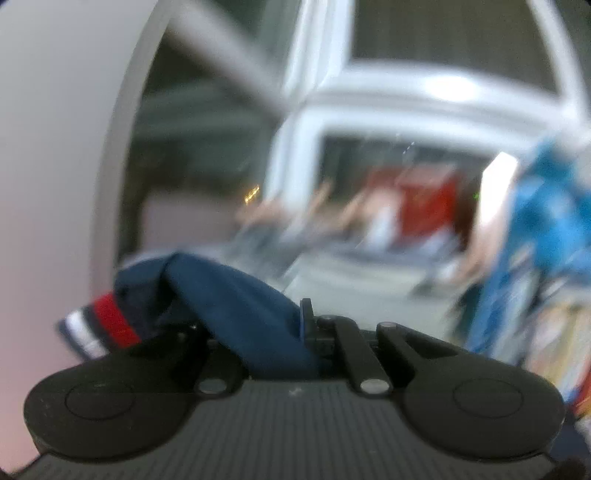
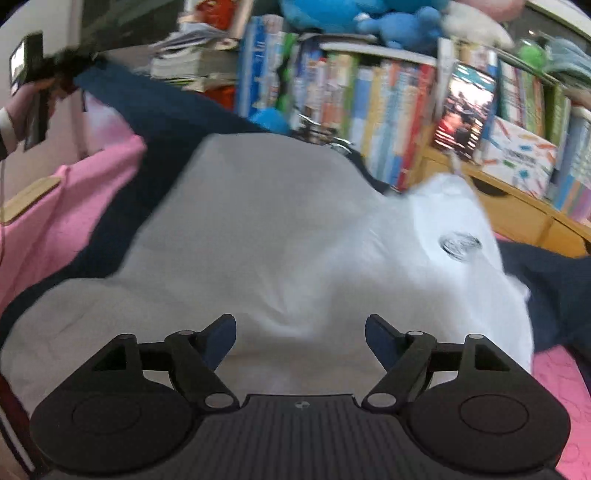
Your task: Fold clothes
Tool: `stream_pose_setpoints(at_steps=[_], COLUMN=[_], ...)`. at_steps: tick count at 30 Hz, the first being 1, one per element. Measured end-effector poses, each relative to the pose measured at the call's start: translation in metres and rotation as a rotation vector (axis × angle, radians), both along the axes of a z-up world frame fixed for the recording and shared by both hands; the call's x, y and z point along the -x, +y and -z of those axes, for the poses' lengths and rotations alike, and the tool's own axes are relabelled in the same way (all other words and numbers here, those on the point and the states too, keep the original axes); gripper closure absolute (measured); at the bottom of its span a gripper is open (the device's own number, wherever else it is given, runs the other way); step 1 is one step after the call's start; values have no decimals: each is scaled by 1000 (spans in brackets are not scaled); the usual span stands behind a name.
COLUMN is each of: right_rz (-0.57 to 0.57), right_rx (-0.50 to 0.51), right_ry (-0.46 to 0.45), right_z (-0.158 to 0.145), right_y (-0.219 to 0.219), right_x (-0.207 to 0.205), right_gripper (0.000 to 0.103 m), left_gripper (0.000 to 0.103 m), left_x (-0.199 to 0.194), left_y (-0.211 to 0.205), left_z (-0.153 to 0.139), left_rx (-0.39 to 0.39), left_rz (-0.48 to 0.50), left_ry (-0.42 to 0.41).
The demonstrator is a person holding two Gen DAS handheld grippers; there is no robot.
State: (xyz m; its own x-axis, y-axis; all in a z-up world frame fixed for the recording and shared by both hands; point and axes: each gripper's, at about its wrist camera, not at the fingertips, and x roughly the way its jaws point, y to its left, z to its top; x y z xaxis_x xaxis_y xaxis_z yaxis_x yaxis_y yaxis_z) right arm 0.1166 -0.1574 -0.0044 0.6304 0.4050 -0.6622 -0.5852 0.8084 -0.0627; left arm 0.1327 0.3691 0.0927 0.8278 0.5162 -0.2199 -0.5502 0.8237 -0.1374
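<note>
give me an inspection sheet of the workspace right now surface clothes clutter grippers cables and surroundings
Surface: pink bedding under the clothes.
Job's things: white garment spread out, partly lying on a navy garment; the left end of the navy garment is lifted.
Clutter: nothing seen.
Grippers: left gripper shut on navy fabric with a red-and-white striped cuff; right gripper open above the white garment.
Cables: nothing seen.
Surroundings: bookshelf packed with books, blue plush toys on top.

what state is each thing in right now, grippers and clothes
left gripper: shut on navy garment, lifted
navy garment: pinched, draped over the gripper
right gripper: open, holding nothing
white garment: spread out, wrinkled, unfolded
pink sheet: lying under the clothes
</note>
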Motion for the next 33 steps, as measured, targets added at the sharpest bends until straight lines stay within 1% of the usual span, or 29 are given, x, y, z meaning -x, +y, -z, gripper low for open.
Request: stream_pose_setpoints(at_steps=[3, 4, 5, 6, 8, 9, 10, 12, 13, 14, 15, 16, 17, 19, 21, 24, 26, 28, 30, 31, 33], right_rz=[41, 50, 58, 64, 79, 88, 99, 124, 136, 149, 161, 173, 185, 211, 239, 276, 299, 324, 347, 357, 371], right_rx=[-1, -1, -2, -4, -11, -17, -24, -40, -47, -54, -61, -68, -77, -95, -114, -135, -136, -141, -148, -151, -160], right_ry=[30, 36, 39, 38, 37, 37, 36, 35, 33, 32, 30, 28, 23, 13, 3, -9, -22, -31, -40, -45, -56], right_z=[6, 7, 8, 8, 7, 6, 6, 4, 3, 3, 1, 0, -2, -5, -8, -12, -14, -15, -15, -15, -15], right_y=[-11, -14, -17, -20, -26, -29, -32, -40, -44, -48, -53, -57, -63, -75, -87, -106, -118, -129, -138, -142, -149], right_x=[-4, -5, -5, -4, -3, -2, -2, -3, -3, -3, -2, 0, 2, 8, 15, 31, 43, 56, 69, 76, 89], right_gripper=[26, 26, 26, 26, 26, 26, 26, 25, 25, 24, 24, 24, 24, 23, 22, 22, 21, 21, 21, 21, 19], left_gripper=[95, 94, 90, 89, 77, 77, 74, 67, 61, 53, 48, 37, 32, 32, 32, 32, 32, 32, 32, 32, 32], left_x=[-15, -19, -20, -21, -25, -27, -28, -28, -25, -18, -12, -5, 4, 21, 35, 64, 76, 78, 76, 79, 90], left_y=[28, 36, 39, 40, 39, 39, 38, 37, 37, 36, 36, 35, 32, 24, 5, -35, -54, -63, -68, -69, -67], left_z=[53, 70, 83, 94, 108, 111, 111, 108, 104, 99, 94, 90, 86, 79, 73, 66, 65, 67, 70, 71, 72], left_rx=[150, 199, 231, 250, 267, 270, 269, 302, 332, 366, 402, 439, 471, 522, 503, 406, 343, 278, 207, 205, 280], left_rz=[-81, -98, -108, -118, -136, -142, -143, -138, -118, -82, -46, -14, 7, 45, 69, 141, 159, 125, 36, 33, 81], left_ry=[203, 256, 290, 325, 388, 407, 411, 409, 363, 290, 220, 168, 139, 96, 109, 131, 174, 255, 352, 361, 301])
